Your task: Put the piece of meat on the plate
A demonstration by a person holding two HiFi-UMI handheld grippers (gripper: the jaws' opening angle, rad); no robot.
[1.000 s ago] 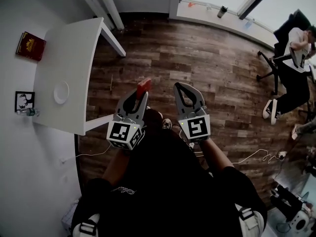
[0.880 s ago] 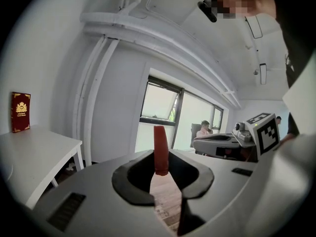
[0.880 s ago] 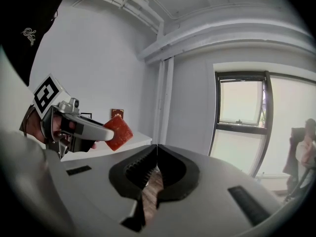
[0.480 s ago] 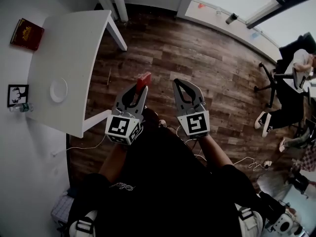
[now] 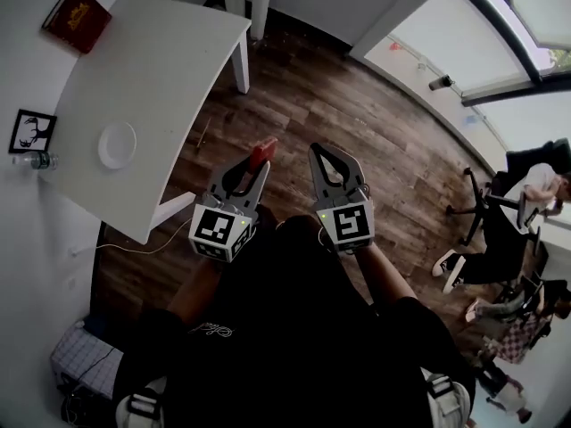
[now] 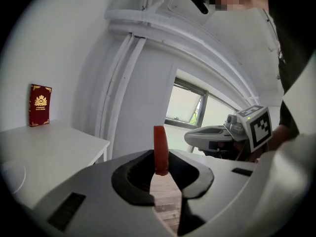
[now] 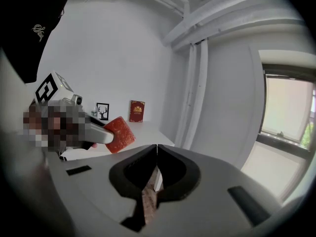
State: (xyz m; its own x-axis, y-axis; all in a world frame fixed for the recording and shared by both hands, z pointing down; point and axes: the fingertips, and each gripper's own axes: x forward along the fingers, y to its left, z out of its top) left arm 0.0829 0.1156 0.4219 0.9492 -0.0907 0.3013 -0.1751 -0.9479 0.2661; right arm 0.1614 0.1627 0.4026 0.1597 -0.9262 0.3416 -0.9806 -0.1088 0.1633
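1. Bench: white, at the upper left of the head view and well apart from both tongs, with wood floor between. A red book stands at its wall side.
2. Left tongs: clamped on the piece of meat, which is in the air over the floor. Right tongs: jaws together, nothing between them.
3. Plate: white, empty, on the bench toward the wall.
4. Piece of meat: a thin red slab, pinched at one end, the rest standing clear beyond the tips.
   - Judged light, and stiff enough to keep its shape unsupported.
   - It is possibly a dummy piece; the surface is too small to tell.
   - The end grip looks adequate. A hold nearer the middle would steady it more.
5. Views:
   - The left gripper view shows the meat edge-on, as a narrow strip.
   - The right gripper view shows its broad, squarish face.
   - Only the head view shows plainly where the plate lies relative to the meat.
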